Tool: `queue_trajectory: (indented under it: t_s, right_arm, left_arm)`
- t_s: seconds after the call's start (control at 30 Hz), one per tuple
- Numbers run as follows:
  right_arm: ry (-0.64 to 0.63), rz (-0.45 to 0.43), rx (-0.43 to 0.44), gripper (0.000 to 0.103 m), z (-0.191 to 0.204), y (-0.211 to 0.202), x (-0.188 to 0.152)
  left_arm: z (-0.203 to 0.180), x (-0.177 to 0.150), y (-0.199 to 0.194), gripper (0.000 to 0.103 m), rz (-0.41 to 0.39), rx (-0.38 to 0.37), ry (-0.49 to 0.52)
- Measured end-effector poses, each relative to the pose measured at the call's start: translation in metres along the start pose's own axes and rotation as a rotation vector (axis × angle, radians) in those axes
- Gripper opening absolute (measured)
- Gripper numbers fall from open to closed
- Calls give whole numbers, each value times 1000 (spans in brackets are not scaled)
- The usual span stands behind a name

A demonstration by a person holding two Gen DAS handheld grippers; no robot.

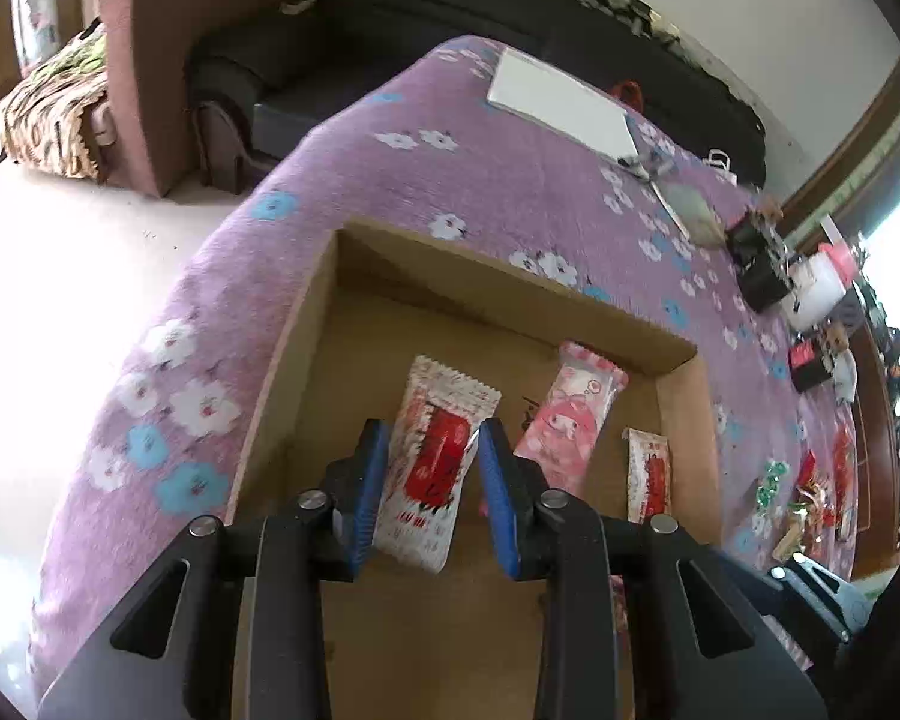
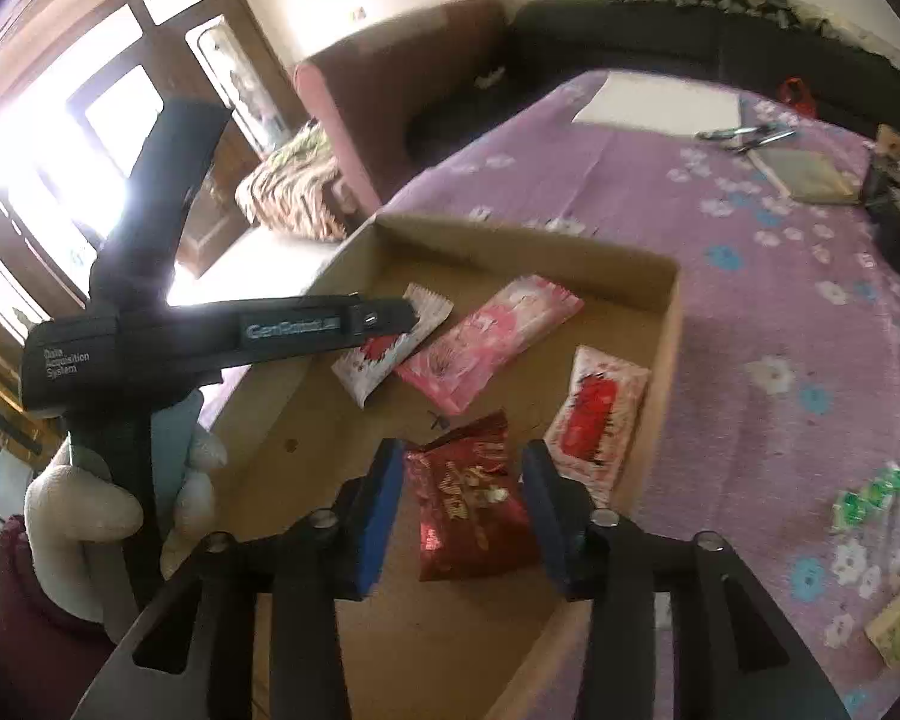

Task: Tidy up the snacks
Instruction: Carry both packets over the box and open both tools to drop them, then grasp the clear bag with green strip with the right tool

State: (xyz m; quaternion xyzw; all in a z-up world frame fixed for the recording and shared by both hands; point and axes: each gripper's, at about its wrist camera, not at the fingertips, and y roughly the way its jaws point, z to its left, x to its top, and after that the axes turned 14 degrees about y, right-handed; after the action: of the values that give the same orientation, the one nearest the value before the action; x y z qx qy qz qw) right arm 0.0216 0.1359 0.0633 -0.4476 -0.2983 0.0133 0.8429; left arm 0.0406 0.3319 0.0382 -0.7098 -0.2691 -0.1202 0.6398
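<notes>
Cardboard box (image 1: 678,396), open-topped and shallow, sits on a surface covered with a purple floral cloth (image 1: 498,180).

Inside the box, left wrist view: white-and-red snack packet (image 1: 432,468) flat on the box floor, framed between the blue pads of the left tongs (image 1: 432,474). Jaws spread, pads either side of the packet; contact cannot be told. Just to its right a pink cartoon-print packet (image 1: 570,414), then a second white-and-red packet (image 1: 651,474) near the right wall.

Right wrist view: dark red foil packet (image 2: 474,510) lies on the box floor between the pads of the right tongs (image 2: 465,510). Jaws apart, gaps visible on both sides, not gripping. Beyond it the pink packet (image 2: 492,342) overlaps the edge of a white-and-red packet (image 2: 390,342); another white-and-red one (image 2: 597,420) lies against the right wall. The left tool (image 2: 306,327) reaches in from the left, held by a white-gloved hand (image 2: 90,516).

Outside the box, well apart on the cloth: green-wrapped candies (image 2: 870,492) and a loose snack pile (image 1: 810,498); a white sheet (image 1: 561,105), scissors (image 2: 744,135) at the far end. Dark sofa (image 1: 450,12) behind.
</notes>
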Motion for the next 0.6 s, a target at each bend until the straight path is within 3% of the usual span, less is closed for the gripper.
queue_trajectory:
  t_s: [0.3,0.37,0.43,0.6]
  right_arm:
    - [75,-140,-26,47,-58,-84,-12]
    - [115,-183,-65,51,-90,-110,-18]
    - [162,-224,-117,51,-123,-133,-24]
    - [322,-282,-248,54,-214,-172,-37]
  left_arm:
    - [-28,-33,-74,29,-102,-11,11]
    - [-42,-47,-91,36,-108,-44,21]
    - [-55,-61,-105,57,-128,-77,37]
    - [-90,-91,-118,61,-142,-160,90]
